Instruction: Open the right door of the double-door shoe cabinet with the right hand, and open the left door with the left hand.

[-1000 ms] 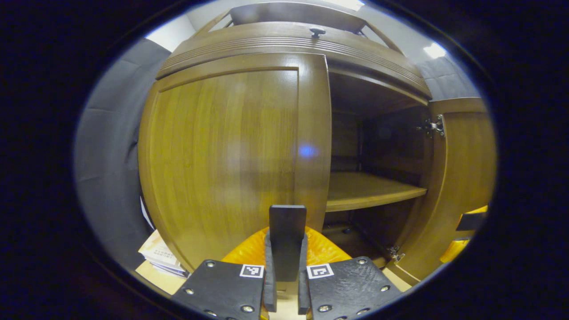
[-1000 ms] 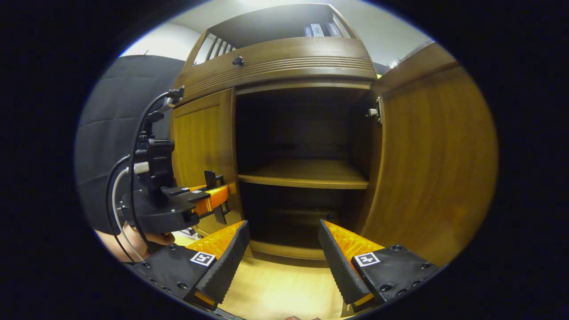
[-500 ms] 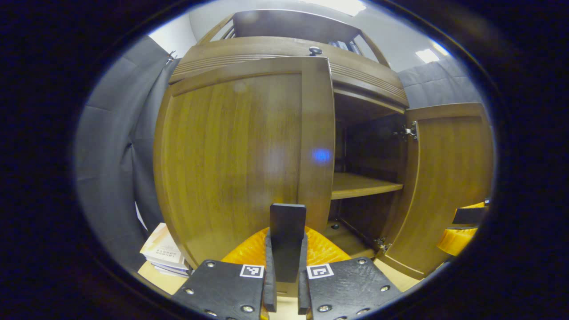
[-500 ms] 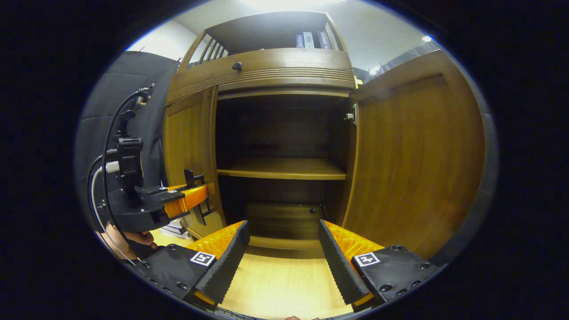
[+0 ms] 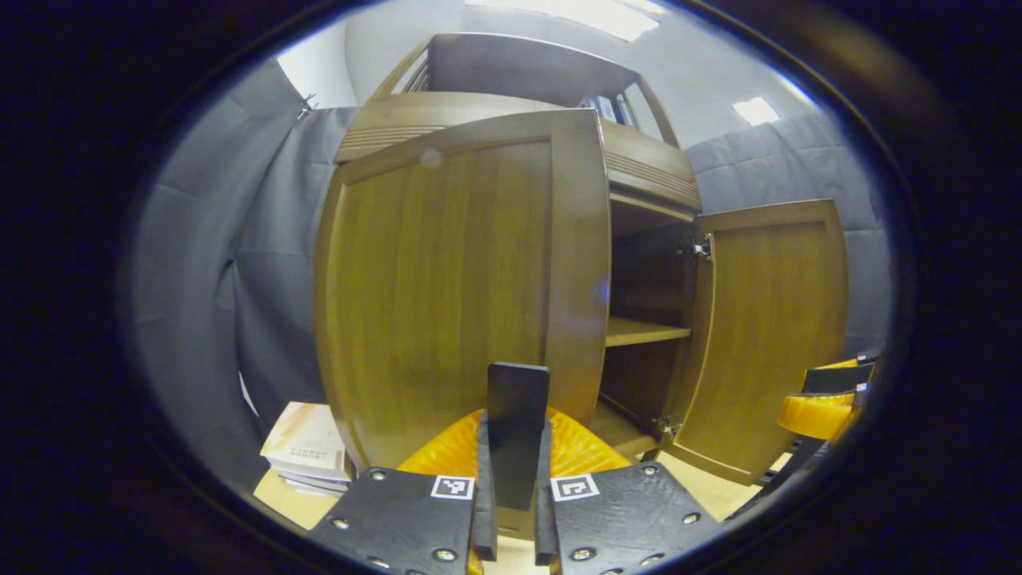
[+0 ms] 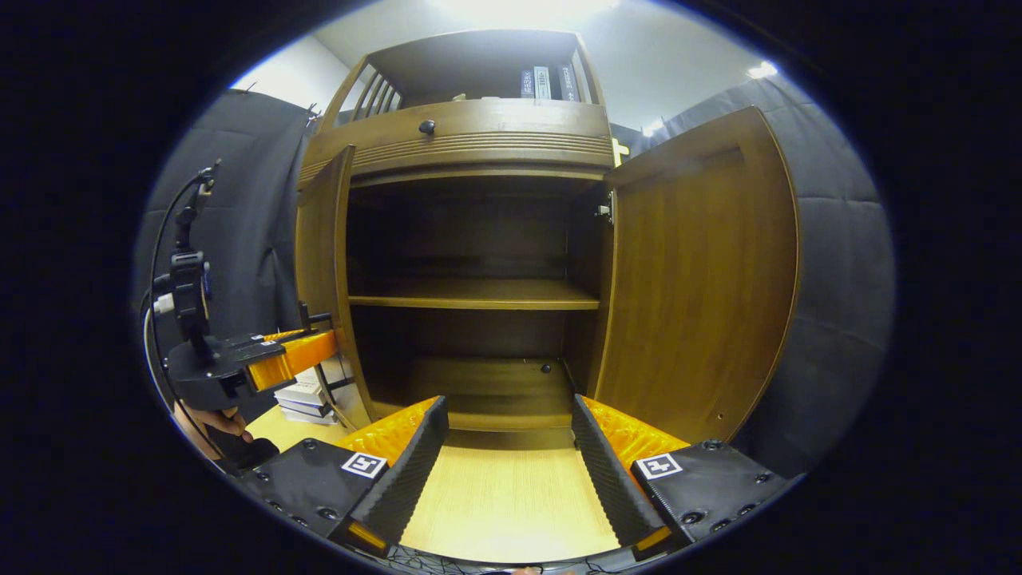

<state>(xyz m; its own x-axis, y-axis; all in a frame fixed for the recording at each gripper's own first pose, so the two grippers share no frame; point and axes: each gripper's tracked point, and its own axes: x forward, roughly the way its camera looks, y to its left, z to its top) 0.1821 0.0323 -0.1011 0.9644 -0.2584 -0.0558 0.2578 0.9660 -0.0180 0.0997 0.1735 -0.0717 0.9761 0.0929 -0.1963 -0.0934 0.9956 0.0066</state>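
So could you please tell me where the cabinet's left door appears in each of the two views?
Left gripper view: the left door spans the centre, seen face-on, just beyond the left tool, which grips its black handle.
Right gripper view: it stands left of centre, seen nearly edge-on.
Shared landmark: the middle shelf inside the cabinet.

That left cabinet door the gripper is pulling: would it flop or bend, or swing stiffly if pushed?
The left door looks like a solid framed wood panel, so it would likely stay rigid. The right door hangs on a metal hinge; the left probably pivots likewise, swinging rather than sliding. The left gripper is shut on its handle, and the glossy face looks slippery.
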